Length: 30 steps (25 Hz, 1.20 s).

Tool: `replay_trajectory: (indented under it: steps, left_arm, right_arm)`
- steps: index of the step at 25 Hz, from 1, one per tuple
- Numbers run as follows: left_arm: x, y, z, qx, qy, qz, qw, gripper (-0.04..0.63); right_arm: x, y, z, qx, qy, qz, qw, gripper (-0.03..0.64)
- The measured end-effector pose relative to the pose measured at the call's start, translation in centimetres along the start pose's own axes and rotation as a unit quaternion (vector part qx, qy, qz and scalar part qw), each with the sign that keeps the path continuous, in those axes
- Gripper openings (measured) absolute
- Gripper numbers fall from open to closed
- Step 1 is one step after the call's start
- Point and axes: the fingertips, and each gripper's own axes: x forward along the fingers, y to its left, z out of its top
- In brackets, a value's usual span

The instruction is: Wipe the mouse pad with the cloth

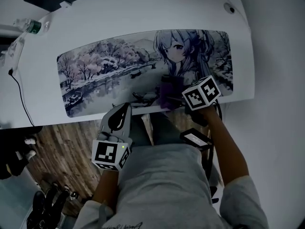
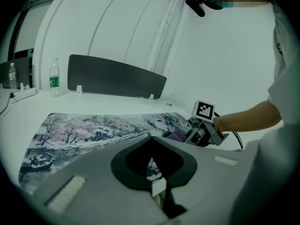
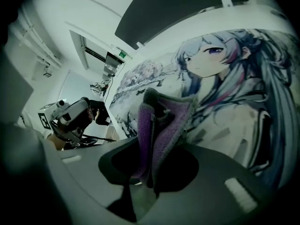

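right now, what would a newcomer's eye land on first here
The long printed mouse pad with a blue-haired anime girl and trees dominates, stretched across the white desk. At its near edge, below the girl, the right hand-held gripper clamps a fuzzy purple cloth. The left hand-held gripper hangs shut and empty by the desk's near edge.

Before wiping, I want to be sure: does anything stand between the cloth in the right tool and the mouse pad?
Nothing visible does. The right tool holds the cloth at the near edge of the mouse pad, whose printed surface is bare.
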Motion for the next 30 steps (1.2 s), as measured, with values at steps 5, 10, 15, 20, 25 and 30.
replay_trajectory:
  steps: [5, 10, 15, 20, 25, 30]
  left_arm:
    - [2.3, -3.9, 0.8, 0.018, 0.005, -0.02, 0.9996, 0.015]
    - [3.7, -7.0, 1.0, 0.028, 0.013, -0.036, 0.9989, 0.015]
    - [4.9, -9.0, 1.4, 0.039, 0.017, -0.046, 0.998, 0.015]
    - [6.0, -10.7, 1.5, 0.051, 0.023, -0.057, 0.9968, 0.015]
    - [6.5, -11.6, 1.9, 0.059, 0.028, -0.061, 0.996, 0.015]
    - [6.6, -11.9, 2.5, 0.065, 0.028, -0.058, 0.9958, 0.015]
  right_arm:
    - [-3.8, -3.8, -1.9, 0.011, -0.005, -0.018, 1.0, 0.101]
    - [-7.4, -6.6, -3.5, 0.026, -0.02, -0.03, 0.999, 0.101]
    - [-11.0, -9.6, -4.9, 0.045, -0.043, -0.052, 0.997, 0.101]
    - [-14.0, -12.6, -6.9, 0.076, -0.062, -0.059, 0.993, 0.101]
    - [-17.0, -15.2, -8.2, 0.1, -0.083, -0.072, 0.989, 0.101]
    - [-18.5, -16.3, -8.7, 0.117, -0.104, -0.071, 0.985, 0.102]
